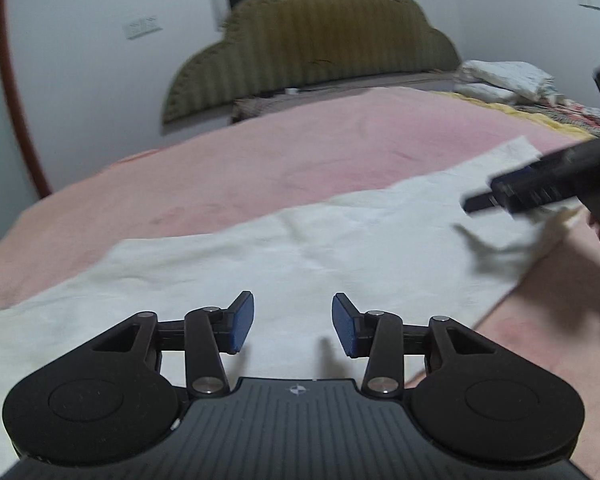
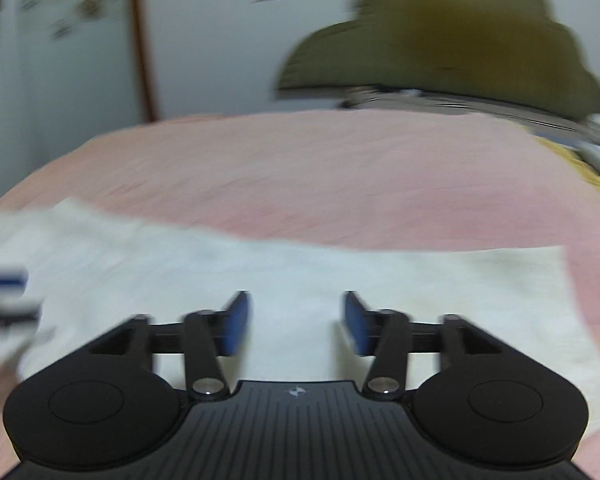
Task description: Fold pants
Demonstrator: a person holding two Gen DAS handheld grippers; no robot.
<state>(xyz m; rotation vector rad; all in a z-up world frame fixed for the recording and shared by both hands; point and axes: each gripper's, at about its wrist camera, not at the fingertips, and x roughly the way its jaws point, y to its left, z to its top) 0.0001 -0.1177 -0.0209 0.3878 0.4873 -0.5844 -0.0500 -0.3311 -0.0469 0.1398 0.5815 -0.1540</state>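
White pants (image 1: pixel 300 248) lie flat in a long strip across a pink bedspread (image 1: pixel 300 148). My left gripper (image 1: pixel 293 328) is open and empty, hovering just above the cloth near its front edge. My right gripper (image 2: pixel 296 322) is open and empty over the pants (image 2: pixel 300 272) in the blurred right wrist view. The right gripper also shows in the left wrist view (image 1: pixel 540 184), above the far right end of the pants. The left gripper shows blurred at the left edge of the right wrist view (image 2: pixel 4 292).
An olive scalloped headboard (image 1: pixel 312 40) stands behind the bed against a white wall. Folded white cloth (image 1: pixel 504 80) and a yellow-edged blanket (image 1: pixel 548 120) lie at the far right. A red-brown frame (image 1: pixel 12 80) runs along the left.
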